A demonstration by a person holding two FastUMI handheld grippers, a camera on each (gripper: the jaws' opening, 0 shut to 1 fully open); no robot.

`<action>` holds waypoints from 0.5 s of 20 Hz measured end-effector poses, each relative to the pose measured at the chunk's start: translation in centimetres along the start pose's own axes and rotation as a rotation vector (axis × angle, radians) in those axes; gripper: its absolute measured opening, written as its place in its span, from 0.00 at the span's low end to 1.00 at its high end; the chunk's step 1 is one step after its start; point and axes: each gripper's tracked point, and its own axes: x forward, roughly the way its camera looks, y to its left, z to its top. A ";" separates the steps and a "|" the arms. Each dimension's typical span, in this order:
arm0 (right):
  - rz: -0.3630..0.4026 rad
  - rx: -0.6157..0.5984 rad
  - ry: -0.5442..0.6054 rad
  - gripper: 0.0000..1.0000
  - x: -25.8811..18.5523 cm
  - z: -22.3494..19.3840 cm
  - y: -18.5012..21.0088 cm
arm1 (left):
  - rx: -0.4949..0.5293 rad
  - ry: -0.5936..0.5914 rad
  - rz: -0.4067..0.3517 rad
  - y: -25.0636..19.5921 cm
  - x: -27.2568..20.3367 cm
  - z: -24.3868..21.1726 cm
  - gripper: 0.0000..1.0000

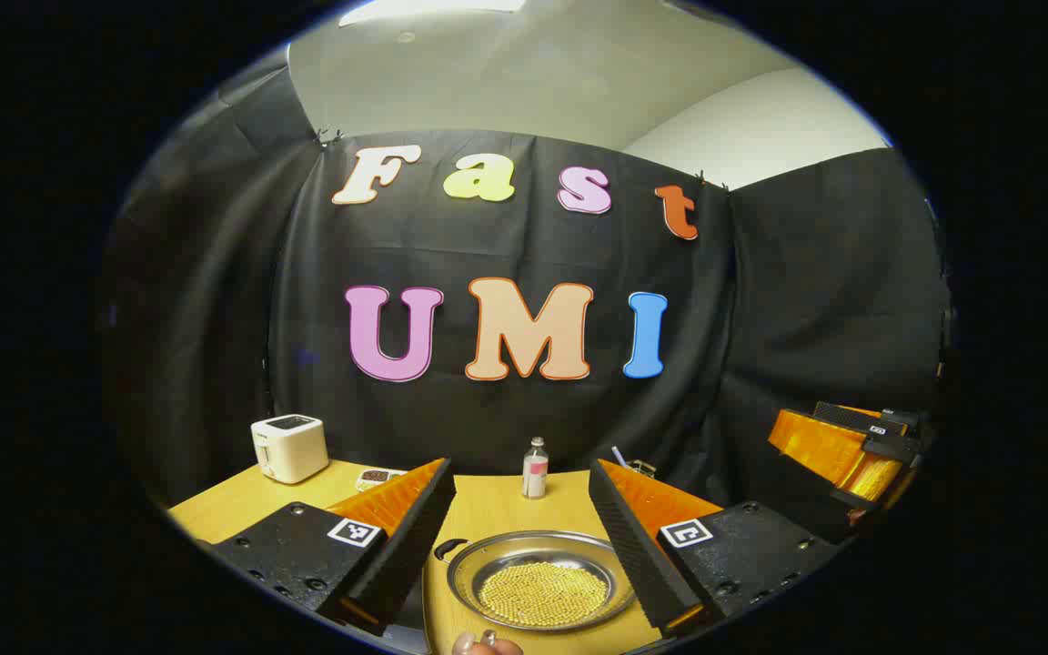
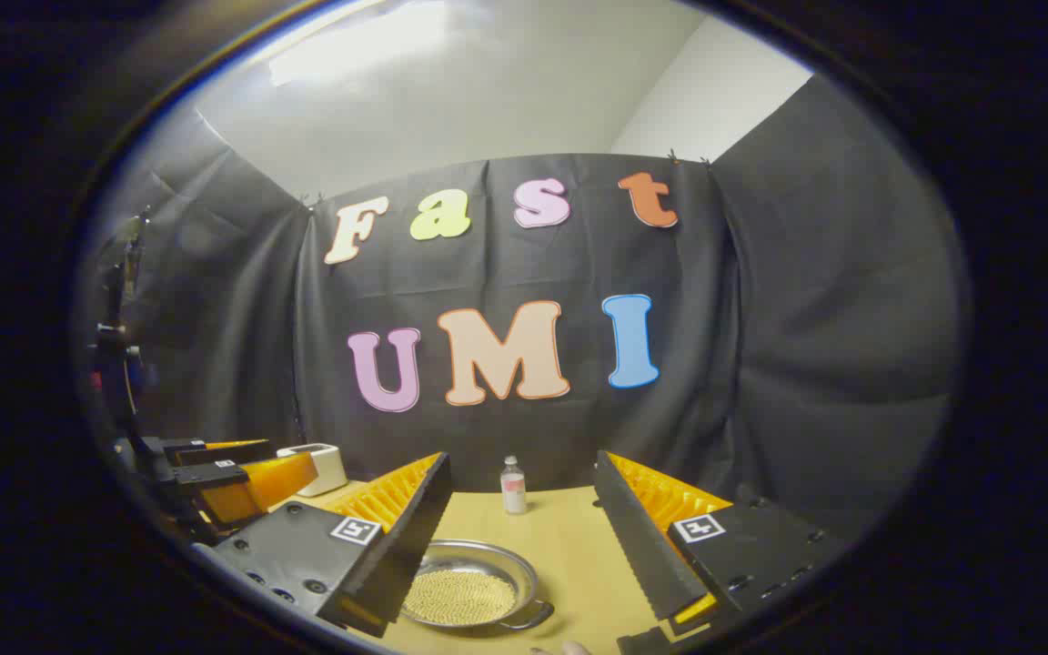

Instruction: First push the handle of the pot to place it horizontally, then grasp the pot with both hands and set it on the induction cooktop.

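Left tool (image 1: 520, 537) and right tool (image 2: 524, 532) both gape wide, raised, gripping nothing

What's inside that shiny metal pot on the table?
The pot holds a flat bed of tiny golden beads or grains, covering most of its bottom. What exactly they are is too small to tell. In the right gripper view, a claw finger covers the pot's left edge.

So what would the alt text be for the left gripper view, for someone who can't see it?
The left gripper's two open orange-and-black fingers frame a shallow metal pot of small golden beads on a wooden table. Behind stand a small bottle and white toaster; the right gripper hovers at right.
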 end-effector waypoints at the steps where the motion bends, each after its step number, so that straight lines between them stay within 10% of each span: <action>1: 0.020 0.022 0.016 0.96 0.0 -0.3 0.3 | -0.003 -0.002 0.004 -0.2 0.0 -0.1 0.96; 10: 0.045 0.037 0.036 0.98 -0.2 -0.7 0.5 | -0.030 -0.018 -0.006 -1.3 -0.7 0.4 0.96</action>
